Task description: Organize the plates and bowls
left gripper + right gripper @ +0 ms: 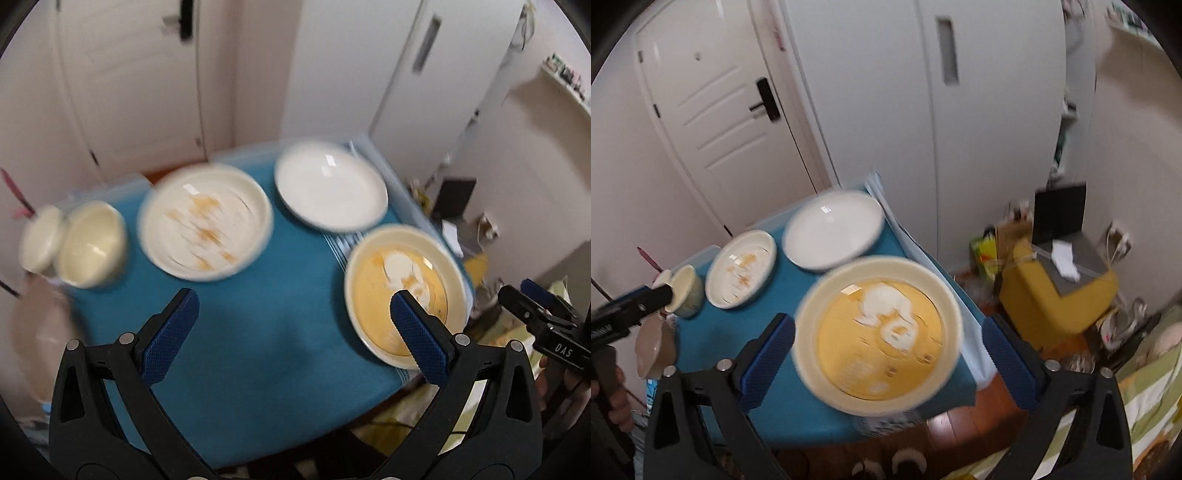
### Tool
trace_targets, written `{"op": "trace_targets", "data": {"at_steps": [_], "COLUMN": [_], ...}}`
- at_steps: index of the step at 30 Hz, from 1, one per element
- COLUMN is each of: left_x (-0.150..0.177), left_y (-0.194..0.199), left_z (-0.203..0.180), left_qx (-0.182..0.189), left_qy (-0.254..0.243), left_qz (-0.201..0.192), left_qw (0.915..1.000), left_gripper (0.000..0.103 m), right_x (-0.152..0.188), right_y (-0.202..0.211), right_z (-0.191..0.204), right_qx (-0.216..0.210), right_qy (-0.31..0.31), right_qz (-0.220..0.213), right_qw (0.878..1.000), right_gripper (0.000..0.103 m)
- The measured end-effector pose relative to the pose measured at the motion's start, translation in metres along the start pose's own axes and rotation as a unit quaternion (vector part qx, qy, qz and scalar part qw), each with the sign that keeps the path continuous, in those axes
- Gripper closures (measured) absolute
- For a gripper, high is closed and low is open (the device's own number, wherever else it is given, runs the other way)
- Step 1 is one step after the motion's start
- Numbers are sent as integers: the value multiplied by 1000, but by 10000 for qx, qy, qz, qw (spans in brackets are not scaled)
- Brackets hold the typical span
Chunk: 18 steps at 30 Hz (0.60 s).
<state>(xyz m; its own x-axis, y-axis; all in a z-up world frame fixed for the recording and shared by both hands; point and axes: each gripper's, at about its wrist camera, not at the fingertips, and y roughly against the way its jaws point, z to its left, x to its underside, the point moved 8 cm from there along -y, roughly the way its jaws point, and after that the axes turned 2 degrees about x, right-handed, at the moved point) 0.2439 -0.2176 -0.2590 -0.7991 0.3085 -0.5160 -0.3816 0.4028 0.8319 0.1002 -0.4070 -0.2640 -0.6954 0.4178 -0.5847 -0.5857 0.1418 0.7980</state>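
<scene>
Both pairs of fingers stand wide apart with nothing between their pads: the left gripper [293, 334] hangs over bare blue cloth on the table [258, 332], and the right gripper [888, 356] frames the yellow dish [877, 338] from above without touching it, as far as the blur allows.

Judging by the task, the step in hand is the approach to a first dish. To do it well, each gripper should settle before its fingers meet a rim, take the rim squarely, and lift level, since the yellow dish sits close to the table's near corner (a nudge could tip it off).

Left to right in the left wrist view: a small cream cup [40, 240] touching a cream bowl [92, 245], both seemingly empty; a shallow white dish [207, 221] streaked with orange residue; a clean white plate [330, 186] farther back; then the yellow dish, whose floor shows a pale patch, either pattern or leftover.
</scene>
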Motion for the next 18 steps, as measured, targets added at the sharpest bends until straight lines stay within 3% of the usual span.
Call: {"op": "trace_targets", "data": {"at_steps": [3, 7, 11, 14, 18], "left_x": [12, 35, 48, 54, 58], "left_y": [-42, -87, -110, -121, -129], "left_z": [-15, -33, -37, -43, -44], "left_qx": [53, 109, 132, 171, 161], "left_qy": [-19, 46, 202, 230, 226], "left_qz": [383, 915, 1213, 1341, 1417], "left_qw": [9993, 9957, 9923, 9905, 9895], "left_gripper": [1, 13, 18, 20, 39], "right_x": [10, 21, 26, 26, 22], "right_y": [-28, -63, -85, -99, -109], "right_z": [-23, -39, -44, -49, -50], "right_qx": [-240, -557, -859, -979, -1196], "right_qy": [-101, -52, 107, 174, 254], "right_qz": [358, 802, 1095, 1192, 1251], "right_qw": [9990, 9952, 9902, 9879, 9846], "right_gripper": [17, 31, 43, 46, 53]}}
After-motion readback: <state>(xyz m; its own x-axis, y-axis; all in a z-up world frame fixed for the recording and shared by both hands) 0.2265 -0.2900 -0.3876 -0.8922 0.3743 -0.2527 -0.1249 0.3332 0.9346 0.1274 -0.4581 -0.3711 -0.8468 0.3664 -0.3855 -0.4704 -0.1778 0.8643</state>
